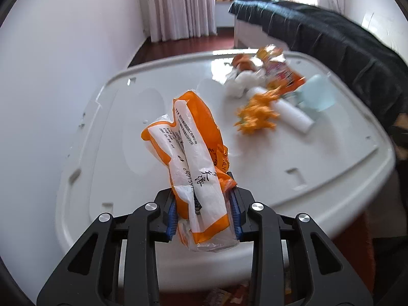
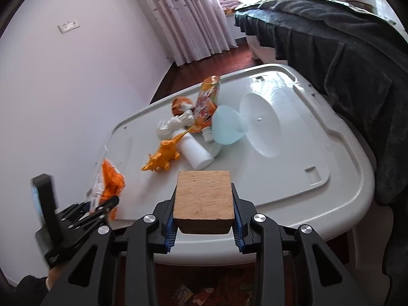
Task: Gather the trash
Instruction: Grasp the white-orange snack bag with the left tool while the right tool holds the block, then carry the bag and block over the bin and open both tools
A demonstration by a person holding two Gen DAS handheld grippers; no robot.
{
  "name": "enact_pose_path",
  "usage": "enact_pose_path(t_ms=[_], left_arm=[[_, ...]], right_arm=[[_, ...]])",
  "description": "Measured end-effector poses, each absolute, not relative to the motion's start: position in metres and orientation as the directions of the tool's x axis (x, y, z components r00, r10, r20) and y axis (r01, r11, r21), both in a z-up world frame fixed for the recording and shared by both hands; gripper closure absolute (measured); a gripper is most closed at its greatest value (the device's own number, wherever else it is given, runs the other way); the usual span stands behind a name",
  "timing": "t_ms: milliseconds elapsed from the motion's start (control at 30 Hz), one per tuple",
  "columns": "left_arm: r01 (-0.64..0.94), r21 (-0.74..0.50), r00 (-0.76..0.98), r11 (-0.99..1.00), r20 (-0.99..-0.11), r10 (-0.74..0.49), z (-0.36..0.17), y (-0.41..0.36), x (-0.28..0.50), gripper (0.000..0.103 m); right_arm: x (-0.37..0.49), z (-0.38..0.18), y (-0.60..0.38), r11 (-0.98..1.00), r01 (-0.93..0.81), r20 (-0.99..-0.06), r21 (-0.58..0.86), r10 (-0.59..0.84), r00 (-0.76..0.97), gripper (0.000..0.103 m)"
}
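Left gripper [image 1: 204,214] was clenched on an orange-and-white plastic wrapper [image 1: 190,158], pinched near its lower end so the crumpled length stood up ahead of the fingers, clear of the white bin lid [image 1: 331,168]. Judged: a low pinch keeps the limp film from slipping and lifts it free for carrying off.

Right gripper [image 2: 204,221] was grasping a wooden block [image 2: 204,199] squarely across its two side faces, the top face level; the block sat at the near edge of the lid. Whether its base touched the lid could not be told from this view.

Remaining trash lay well ahead of both grippers, in one heap: an orange toy dinosaur [image 2: 163,158], a white bottle [image 2: 195,153] on its side, a pale blue cup [image 2: 227,125] tipped over, a printed snack packet [image 2: 207,99] and crumpled white paper [image 2: 173,125], all touching or overlapping. Left view of the heap was motion-blurred.

Judged: both hands loaded, so each needs emptying before the heap can be tackled.
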State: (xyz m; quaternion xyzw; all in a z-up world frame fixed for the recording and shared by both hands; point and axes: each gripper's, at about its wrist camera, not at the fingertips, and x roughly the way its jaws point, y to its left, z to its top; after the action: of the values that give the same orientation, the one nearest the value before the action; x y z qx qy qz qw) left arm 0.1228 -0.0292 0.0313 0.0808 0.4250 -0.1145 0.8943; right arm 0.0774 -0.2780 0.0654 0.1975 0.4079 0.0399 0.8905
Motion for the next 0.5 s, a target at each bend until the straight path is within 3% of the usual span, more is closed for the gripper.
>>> enact_pose_path(t_ms=[200, 500], left_arm=[[0.297, 0.011, 0.622, 0.955, -0.761, -0.184, 0.05, -0.048, 0.074, 0.072], [0.272, 0.015, 0.59, 0.962, -0.793, -0.154, 0.035, -0.048, 0.019, 0.071]], right_arm=[[0.071, 0.064, -0.262, 0.94, 0.05, -0.714, 0.336, 0.22, 0.664, 0.068], [0.041, 0.063, -0.243, 0.97, -0.018, -0.705, 0.242, 0.188, 0.684, 0.068]])
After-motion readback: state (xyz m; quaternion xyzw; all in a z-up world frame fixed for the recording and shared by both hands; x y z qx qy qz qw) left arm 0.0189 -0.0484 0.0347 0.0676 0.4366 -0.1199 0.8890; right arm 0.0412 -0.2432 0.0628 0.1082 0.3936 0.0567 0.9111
